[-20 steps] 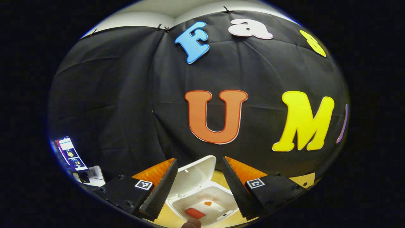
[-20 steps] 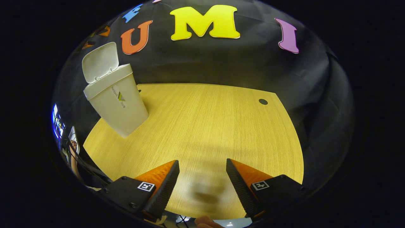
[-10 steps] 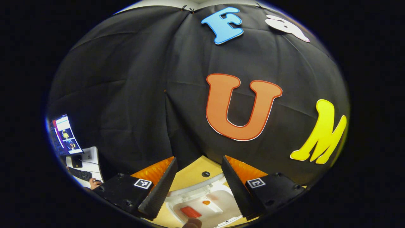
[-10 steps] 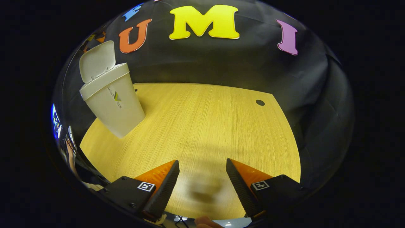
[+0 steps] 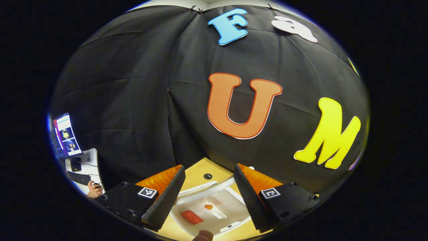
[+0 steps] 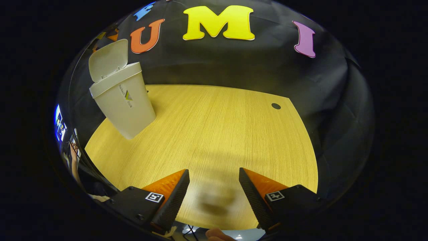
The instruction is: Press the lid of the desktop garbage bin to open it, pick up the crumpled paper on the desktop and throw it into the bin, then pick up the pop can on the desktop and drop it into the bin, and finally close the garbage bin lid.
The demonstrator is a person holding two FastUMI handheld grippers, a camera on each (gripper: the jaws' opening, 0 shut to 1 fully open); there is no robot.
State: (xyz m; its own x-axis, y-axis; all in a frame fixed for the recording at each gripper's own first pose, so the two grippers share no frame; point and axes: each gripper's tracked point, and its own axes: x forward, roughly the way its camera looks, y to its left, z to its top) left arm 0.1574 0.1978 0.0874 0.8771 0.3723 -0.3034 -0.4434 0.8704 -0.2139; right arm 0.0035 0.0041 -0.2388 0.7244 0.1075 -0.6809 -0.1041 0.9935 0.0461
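Hovering over the bin [image 5: 214, 211], the left gripper [image 5: 207, 197] is wide open with nothing in it; its light, stiff lid [image 6: 107, 59] should push shut easily.

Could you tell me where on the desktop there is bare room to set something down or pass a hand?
In the right gripper view, the wooden desktop is bare from the open right gripper up to the black cloth wall, and across to the cable hole. The only crowded spot is the far left corner, where the garbage bin stands with its lid up.
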